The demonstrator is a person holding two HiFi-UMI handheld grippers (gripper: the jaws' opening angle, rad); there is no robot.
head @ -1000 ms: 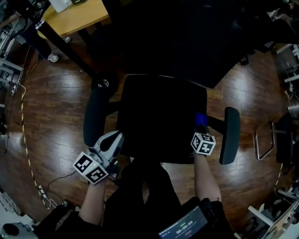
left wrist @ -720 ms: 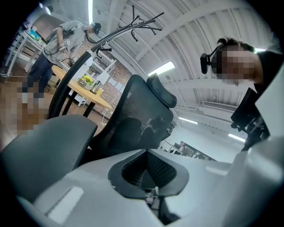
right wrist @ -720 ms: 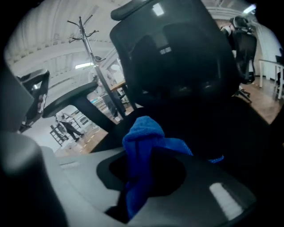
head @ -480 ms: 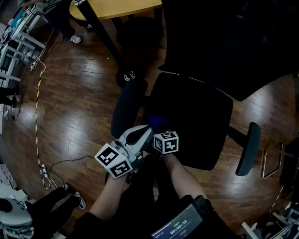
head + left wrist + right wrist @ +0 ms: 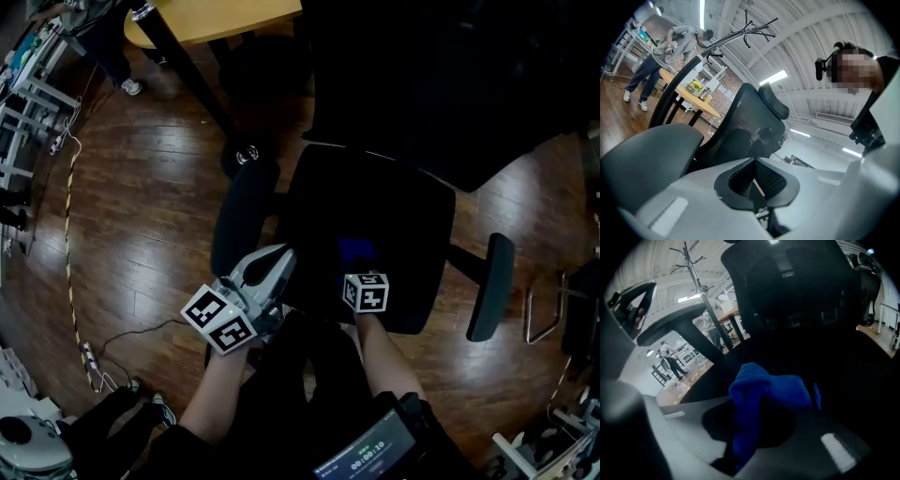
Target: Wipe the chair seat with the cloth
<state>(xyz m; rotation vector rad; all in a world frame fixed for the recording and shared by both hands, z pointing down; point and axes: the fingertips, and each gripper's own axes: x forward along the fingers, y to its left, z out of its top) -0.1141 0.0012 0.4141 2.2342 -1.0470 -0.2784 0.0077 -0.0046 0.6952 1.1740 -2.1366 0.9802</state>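
Since half a sec ago the blue cloth (image 5: 356, 250) (image 5: 764, 394) has slid rightward across the chair seat (image 5: 394, 206), from the front-left corner to approx the middle of the front half, and it's lying bunched on the black surface. I'm clamping it w/ the right gripper (image 5: 360, 269) (image 5: 747, 427): the jaws are pinching one end of the fabric, and the rest is puffing out ahead of the tips onto the seat. I'm holding the left gripper (image 5: 270, 267) (image 5: 755, 171) off the seat's front-left corner, just beside the near end of the left armrest (image 5: 242, 220). Its jaws are sitting together w/ nothing btwn them, and it's pointing up at the backrest (image 5: 745, 126) and ceiling. The right armrest (image 5: 489, 286) is standing well apart from the cloth on the other side. Around the chair I'm seeing a dark wood floor (image 5: 141, 216), a cable (image 5: 66, 234) trailing along it at left, and a light wooden table (image 5: 216, 17) beyond the left armrest. A coat stand (image 5: 750, 28) and a person (image 5: 665, 51) by that table are showing in the left gripper view.
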